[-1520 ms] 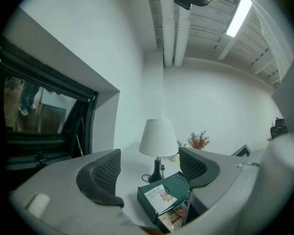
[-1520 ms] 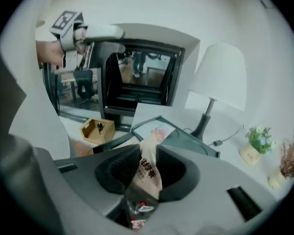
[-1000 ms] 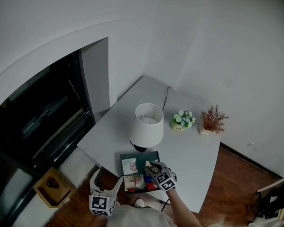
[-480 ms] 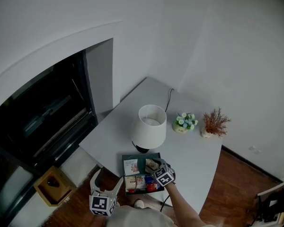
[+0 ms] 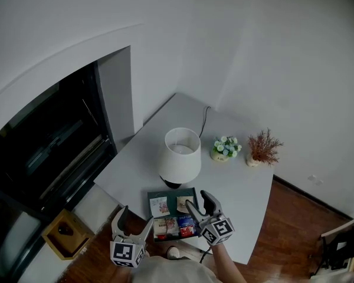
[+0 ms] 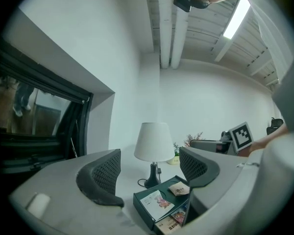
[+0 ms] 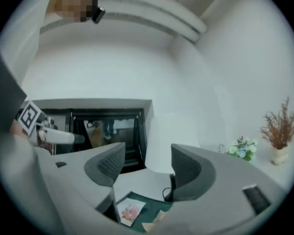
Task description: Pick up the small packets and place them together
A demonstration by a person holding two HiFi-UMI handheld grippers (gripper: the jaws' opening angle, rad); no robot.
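The right tool point(image 5: 199, 201) is hanging over the right part of a dark green tray point(image 5: 172, 200), tilted forward with its marker cube nearest the person; its jaws are opening and nothing is standing between them. The left tool point(image 5: 135, 220) is being held lower, off the desk point(image 5: 242, 187) edge and to the left of the tray, jaws wide apart and empty, pointing towards the tray. A tan packet point(image 5: 183, 203) is lying flat in the tray just beneath the right tool's left jaw, clear of both jaws. A white packet with a pink picture point(image 5: 160, 206) is lying further left of that tool, in the tray's far-left part. A row of small packets point(image 5: 172, 226), one of them red, is sitting along the tray's near edge, between the two tools. Beyond the tray a white-shaded lamp point(image 5: 180, 157) is standing ahead of the right tool.
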